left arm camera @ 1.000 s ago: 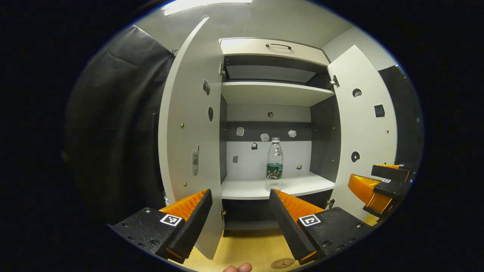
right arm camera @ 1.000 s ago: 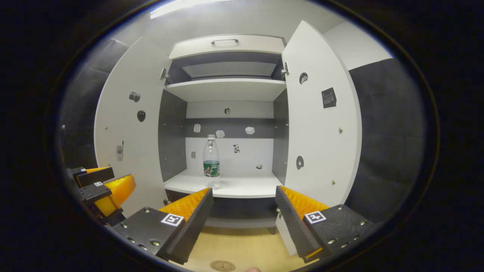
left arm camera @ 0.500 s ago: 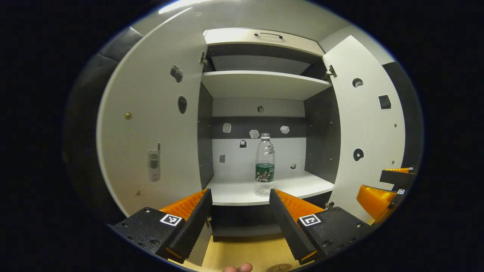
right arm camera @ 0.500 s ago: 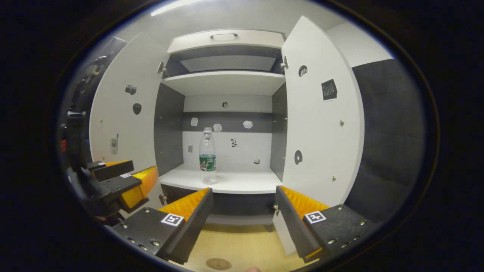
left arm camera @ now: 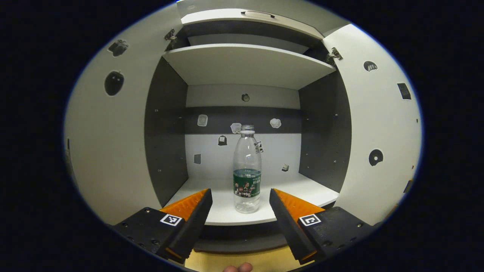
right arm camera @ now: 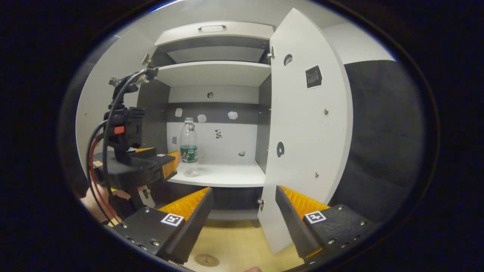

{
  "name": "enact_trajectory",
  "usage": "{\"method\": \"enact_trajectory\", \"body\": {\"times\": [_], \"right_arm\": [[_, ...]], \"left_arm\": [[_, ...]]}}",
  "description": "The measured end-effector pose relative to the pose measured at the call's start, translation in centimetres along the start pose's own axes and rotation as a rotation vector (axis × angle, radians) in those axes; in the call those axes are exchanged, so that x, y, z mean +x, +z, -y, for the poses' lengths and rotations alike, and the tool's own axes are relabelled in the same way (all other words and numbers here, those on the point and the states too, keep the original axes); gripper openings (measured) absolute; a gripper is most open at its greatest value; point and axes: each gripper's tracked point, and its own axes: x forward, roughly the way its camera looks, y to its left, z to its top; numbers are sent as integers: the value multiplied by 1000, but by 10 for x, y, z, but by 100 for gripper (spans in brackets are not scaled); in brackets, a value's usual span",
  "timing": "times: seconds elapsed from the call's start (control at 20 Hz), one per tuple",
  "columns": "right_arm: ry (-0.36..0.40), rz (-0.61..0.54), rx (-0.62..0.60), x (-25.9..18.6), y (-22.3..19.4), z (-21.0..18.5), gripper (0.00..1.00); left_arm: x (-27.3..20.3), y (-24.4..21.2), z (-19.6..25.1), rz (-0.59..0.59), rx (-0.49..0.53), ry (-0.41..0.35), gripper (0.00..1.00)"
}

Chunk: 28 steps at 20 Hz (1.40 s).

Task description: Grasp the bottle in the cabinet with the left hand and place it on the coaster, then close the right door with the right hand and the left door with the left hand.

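Note:
A clear plastic bottle (left arm camera: 247, 168) with a green label stands upright on the cabinet's lower shelf (left arm camera: 287, 196). My left gripper (left arm camera: 240, 211) is open just in front of the shelf edge, its fingers either side of the bottle's base but short of it. In the right gripper view the bottle (right arm camera: 188, 149) stands at the shelf's left, with the left gripper (right arm camera: 166, 166) and its camera mount close beside it. My right gripper (right arm camera: 242, 219) is open and empty, low in front of the right door (right arm camera: 306, 132). A round coaster (right arm camera: 206, 260) lies on the wooden tabletop below.
Both doors hang open; the left door (left arm camera: 109, 151) is swung wide. An upper shelf (left arm camera: 245, 64) and a drawer with a handle (left arm camera: 257, 14) sit above. Small stickers dot the back panel and doors. Black cloth (right arm camera: 382, 143) hangs to the right.
My left gripper has moved forward to the shelf, so the bottle looms larger between its fingers. The right gripper has drifted right and nearer the right door.

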Motion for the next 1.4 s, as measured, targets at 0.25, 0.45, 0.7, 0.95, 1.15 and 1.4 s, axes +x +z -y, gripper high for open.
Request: {"method": "enact_trajectory", "body": {"times": [0.25, 0.45, 0.7, 0.95, 1.15, 1.4], "right_arm": [[-26, -34, 31, -1, -7, 13, 100], [-42, -58, 45, 2, -9, 21, 100], [-56, -89, 41, 2, -20, 27, 100], [-54, -105, 61, 2, -28, 29, 97], [-38, -96, 71, 3, -28, 28, 100], [-9, -99, 91, -3, -34, 26, 100]], "left_arm": [[46, 4, 7, 2, -7, -10, 96], [79, 6, 8, -1, -20, 1, 97], [109, 2, 4, -19, -36, 11, 96], [111, 6, 0, -19, -17, 29, 82], [85, 22, 1, 15, -9, 21, 82], [25, 32, 5, 79, 31, 37, 83]]}}
